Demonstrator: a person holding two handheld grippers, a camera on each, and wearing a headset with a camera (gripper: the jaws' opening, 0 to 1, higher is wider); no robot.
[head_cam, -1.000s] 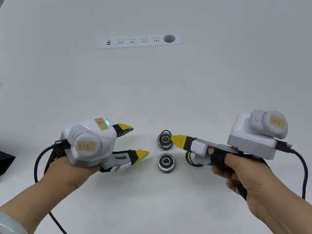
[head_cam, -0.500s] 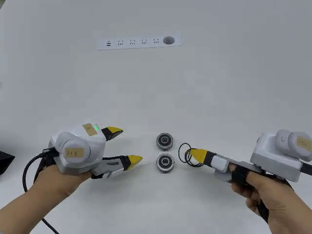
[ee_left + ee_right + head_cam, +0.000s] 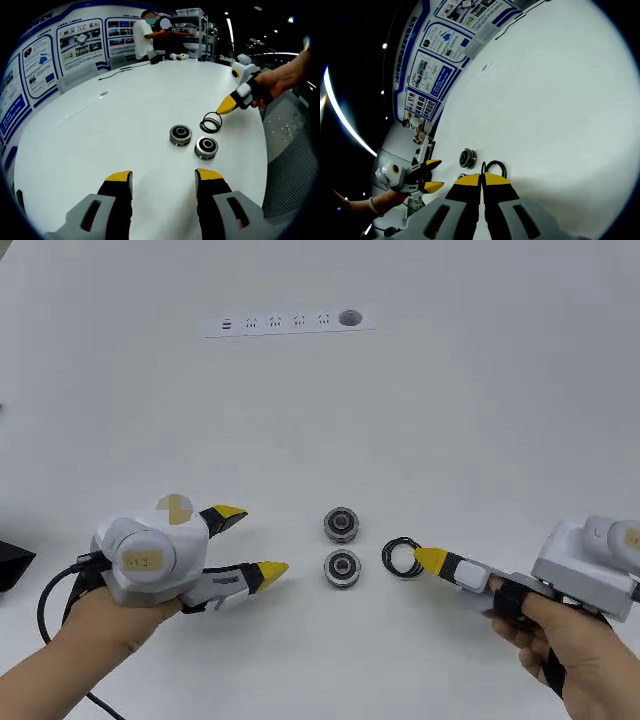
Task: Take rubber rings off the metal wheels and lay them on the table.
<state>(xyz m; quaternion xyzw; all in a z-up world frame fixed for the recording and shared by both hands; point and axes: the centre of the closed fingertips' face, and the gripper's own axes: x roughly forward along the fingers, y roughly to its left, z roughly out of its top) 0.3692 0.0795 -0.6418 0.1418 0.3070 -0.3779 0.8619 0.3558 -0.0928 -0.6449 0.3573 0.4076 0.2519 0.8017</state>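
My left gripper: jaws spread wide, holding nothing | two metal wheels mid-table, one behind the other | rubber rings lying just right of the wheels | my right gripper: jaws pressed together, tip touching the rings

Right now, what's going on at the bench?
A person holds a gripper in each hand over a white table. The right gripper is shut on the edge of the black rubber rings, which lie on the table just right of two metal wheels. The left gripper hangs open to the left of the wheels, holding nothing.
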